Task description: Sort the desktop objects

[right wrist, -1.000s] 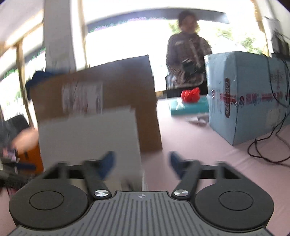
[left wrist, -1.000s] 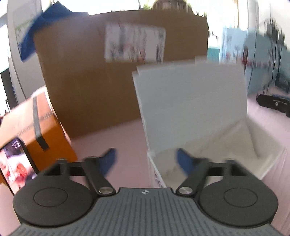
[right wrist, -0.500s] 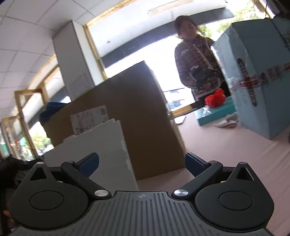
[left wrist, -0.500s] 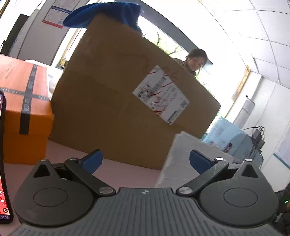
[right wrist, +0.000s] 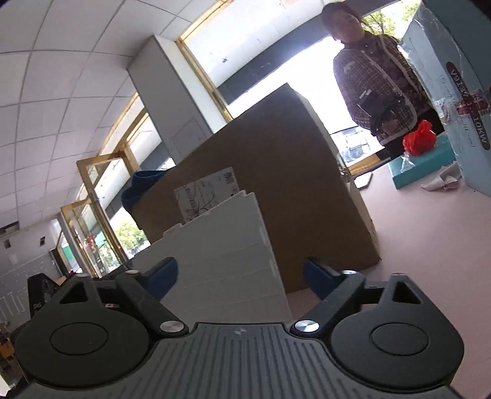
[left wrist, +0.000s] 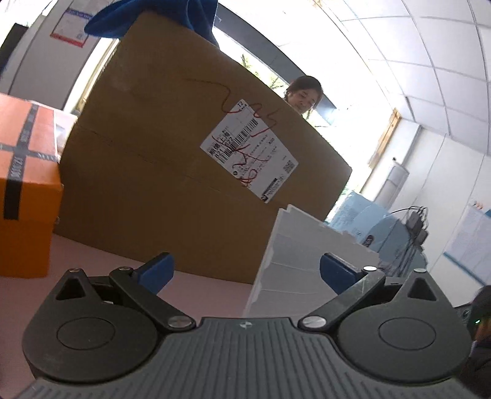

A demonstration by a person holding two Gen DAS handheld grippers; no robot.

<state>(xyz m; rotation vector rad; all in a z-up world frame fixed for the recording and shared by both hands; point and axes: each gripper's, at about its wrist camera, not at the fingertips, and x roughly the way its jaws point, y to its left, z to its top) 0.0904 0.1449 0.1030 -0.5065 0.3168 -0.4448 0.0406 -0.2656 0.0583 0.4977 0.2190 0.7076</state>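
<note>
Both claws, left claw (left wrist: 245,273) & right claw (right wrist: 241,274), spread wide, empty; cardboard box (left wrist: 172,172) label (left wrist: 248,152) shows "12", barcode.

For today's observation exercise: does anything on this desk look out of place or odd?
Yes: a blue cloth is draped over the top corner of the big cardboard box, an odd perch. The box's shipping label is scrawled over in red pen. Crumpled paper lies loose beside the teal box. Nothing looks spilled.

The pink table (right wrist: 429,245) carries a cardboard box (left wrist: 172,172), an orange box (left wrist: 24,196) and a teal box (right wrist: 420,167).
</note>
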